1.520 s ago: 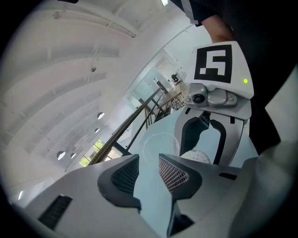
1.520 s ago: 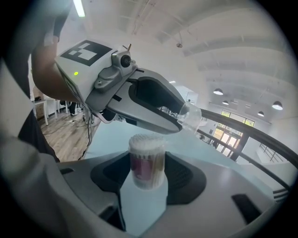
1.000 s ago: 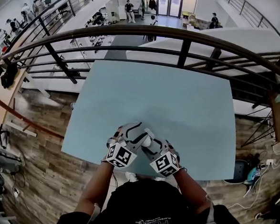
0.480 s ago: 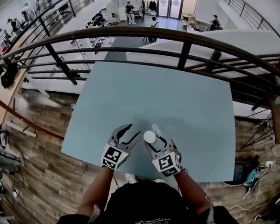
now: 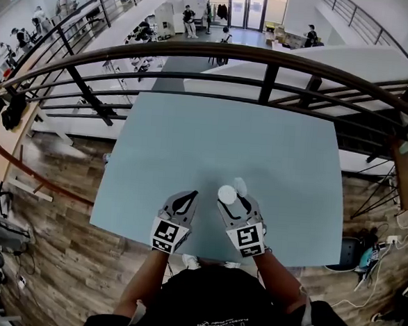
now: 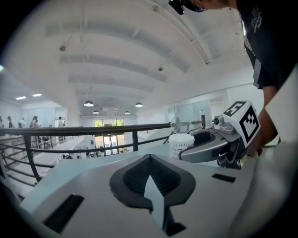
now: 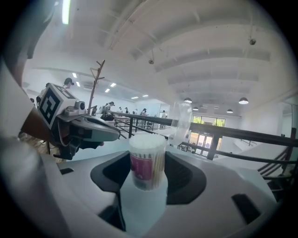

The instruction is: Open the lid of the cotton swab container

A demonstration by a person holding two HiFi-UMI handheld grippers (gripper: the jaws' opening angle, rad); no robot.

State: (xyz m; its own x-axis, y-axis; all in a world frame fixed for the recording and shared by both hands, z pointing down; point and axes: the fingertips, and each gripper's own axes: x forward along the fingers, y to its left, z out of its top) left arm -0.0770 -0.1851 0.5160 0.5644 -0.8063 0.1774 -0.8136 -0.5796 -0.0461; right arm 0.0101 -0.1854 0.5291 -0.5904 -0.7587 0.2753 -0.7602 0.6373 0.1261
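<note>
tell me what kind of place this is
Probably a mezzanine in a large open building, perhaps offices or labs: the table stands by a dark curved railing, and beyond it lies a lower floor with people and glass doors.

We stand on a wood-floored mezzanine [image 5: 55, 253] in a large open workplace hall: a dark metal railing [image 5: 267, 57] overlooks people [image 5: 189, 14] and glass doors [image 5: 247, 4] on the floor below.

The smooth, pale blue-grey rectangular worktop [image 5: 275, 143] stands on a brown wood-plank floor [image 5: 51, 253] with its far edge by a dark metal railing [image 5: 266, 76], and whether the small round clear plastic cotton swab container [image 5: 227, 194] near its front edge rests on it cannot be told.
</note>
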